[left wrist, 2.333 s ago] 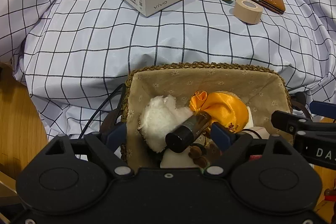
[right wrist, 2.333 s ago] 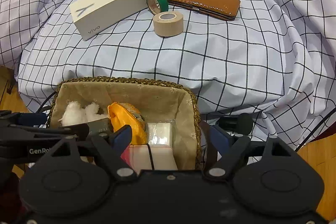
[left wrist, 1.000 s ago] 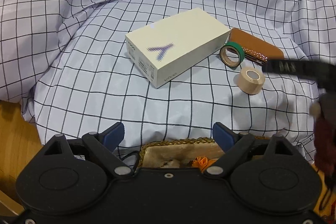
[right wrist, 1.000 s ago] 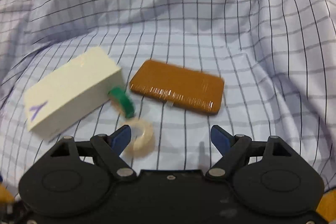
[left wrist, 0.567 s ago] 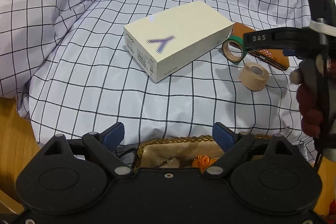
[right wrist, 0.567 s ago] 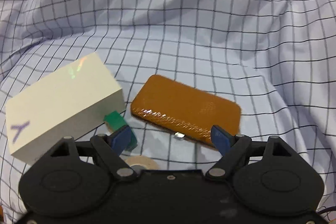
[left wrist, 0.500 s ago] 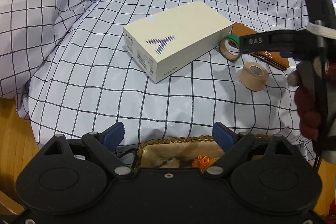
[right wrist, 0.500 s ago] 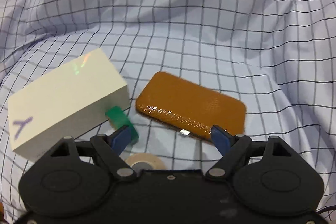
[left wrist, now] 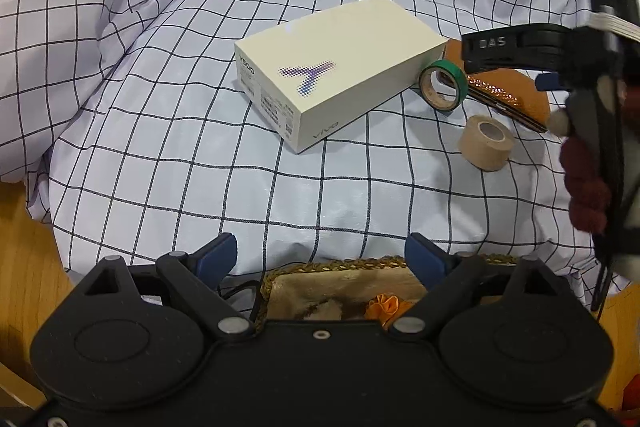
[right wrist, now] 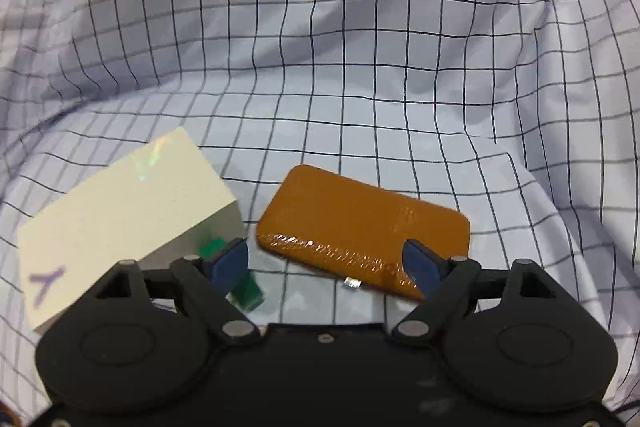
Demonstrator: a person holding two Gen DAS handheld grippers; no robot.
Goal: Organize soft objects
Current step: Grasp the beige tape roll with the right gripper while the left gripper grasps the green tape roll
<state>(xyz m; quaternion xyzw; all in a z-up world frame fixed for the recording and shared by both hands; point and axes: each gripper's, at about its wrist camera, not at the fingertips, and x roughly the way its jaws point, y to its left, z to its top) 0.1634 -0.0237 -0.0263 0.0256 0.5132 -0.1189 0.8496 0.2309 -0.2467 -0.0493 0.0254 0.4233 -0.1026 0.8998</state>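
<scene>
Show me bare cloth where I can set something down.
Free: checked cloth between white box and basket, and left of the box. Crowded: green tape, beige tape and brown wallet beside the box.

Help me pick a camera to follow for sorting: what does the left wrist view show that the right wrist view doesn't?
Only the left wrist view shows the beige tape roll, the wicker basket with orange fabric inside, and the right claw's arm. Only the right wrist view shows the brown wallet whole, between the open right claw. Both show the white box, green tape roll and checked cloth.
</scene>
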